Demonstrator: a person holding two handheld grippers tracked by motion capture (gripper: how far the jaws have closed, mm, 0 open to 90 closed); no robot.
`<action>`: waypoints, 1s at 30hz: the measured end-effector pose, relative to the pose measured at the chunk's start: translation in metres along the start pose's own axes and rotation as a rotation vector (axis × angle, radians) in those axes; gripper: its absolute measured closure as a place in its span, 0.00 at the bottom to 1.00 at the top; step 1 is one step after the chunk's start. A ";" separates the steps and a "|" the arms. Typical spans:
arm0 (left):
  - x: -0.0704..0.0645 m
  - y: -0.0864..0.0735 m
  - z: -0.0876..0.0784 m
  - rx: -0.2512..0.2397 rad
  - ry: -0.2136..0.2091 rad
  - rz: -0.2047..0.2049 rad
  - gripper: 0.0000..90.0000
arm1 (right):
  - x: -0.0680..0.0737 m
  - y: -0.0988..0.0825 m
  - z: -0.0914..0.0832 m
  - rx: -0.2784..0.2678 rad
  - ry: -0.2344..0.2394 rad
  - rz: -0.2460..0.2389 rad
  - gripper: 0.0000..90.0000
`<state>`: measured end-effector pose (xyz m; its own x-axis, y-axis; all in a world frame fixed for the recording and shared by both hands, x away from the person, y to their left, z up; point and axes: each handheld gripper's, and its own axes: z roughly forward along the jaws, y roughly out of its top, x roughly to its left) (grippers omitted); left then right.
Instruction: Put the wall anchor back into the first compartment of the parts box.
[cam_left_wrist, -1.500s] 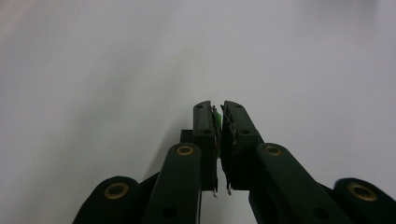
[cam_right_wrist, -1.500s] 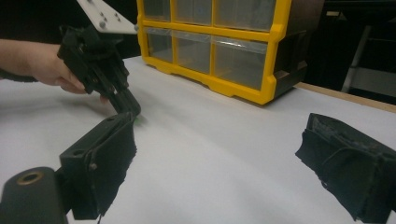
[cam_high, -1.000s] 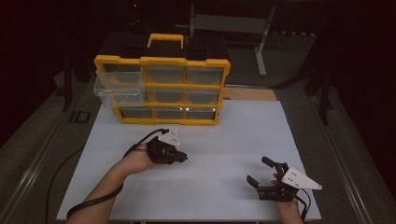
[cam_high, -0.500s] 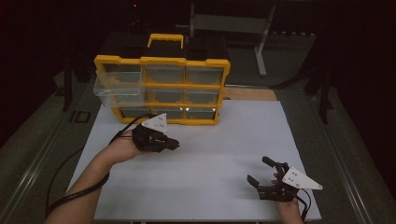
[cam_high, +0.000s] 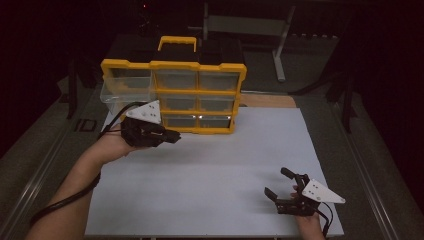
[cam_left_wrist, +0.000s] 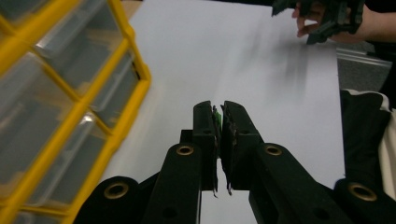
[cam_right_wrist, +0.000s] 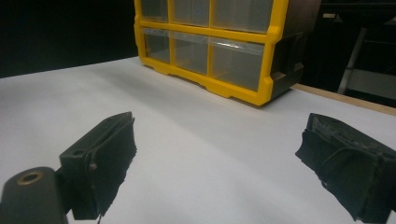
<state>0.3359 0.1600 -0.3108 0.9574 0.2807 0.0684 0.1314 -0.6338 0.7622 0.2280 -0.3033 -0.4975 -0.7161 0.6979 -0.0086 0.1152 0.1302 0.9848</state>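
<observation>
A yellow-framed organizer (cam_high: 200, 65) with clear drawers stands at the back of the white sheet (cam_high: 225, 160). Its left drawer (cam_high: 117, 92) in the middle row is pulled out. My left gripper (cam_high: 172, 136) hovers just in front of the organizer's lower left, under that drawer. In the left gripper view the jaws are shut (cam_left_wrist: 218, 109) on a small green piece (cam_left_wrist: 216, 117), of which a thin sliver shows. The organizer (cam_left_wrist: 70, 93) is to their left. My right gripper (cam_high: 276, 182) rests open on the sheet at the front right, with nothing between its fingers (cam_right_wrist: 219, 140).
A metal stand (cam_high: 280, 45) and dark floor lie behind the organizer. A wooden strip (cam_high: 265, 101) shows at the sheet's far edge. The organizer (cam_right_wrist: 219, 37) faces the right gripper across bare white sheet. The right hand's gripper (cam_left_wrist: 327, 18) shows far off in the left gripper view.
My left gripper has moved left and away from me, from the middle of the sheet to the organizer's lower left front. The right gripper has stayed still and open.
</observation>
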 end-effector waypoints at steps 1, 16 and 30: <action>0.002 0.002 -0.005 -0.007 0.007 0.003 0.93 | 0.000 0.000 0.000 0.000 0.001 0.003 0.11; 0.019 0.011 -0.051 -0.078 0.119 -0.007 0.93 | 0.000 -0.001 0.000 0.004 -0.001 0.007 0.11; 0.035 0.000 -0.085 -0.151 0.218 -0.068 0.93 | -0.001 -0.001 0.001 0.000 -0.001 0.008 0.11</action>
<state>0.3477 0.2312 -0.2539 0.8674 0.4780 0.1386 0.1380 -0.4985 0.8558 0.2296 -0.3030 -0.4984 -0.7146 0.6996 -0.0006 0.1214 0.1248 0.9847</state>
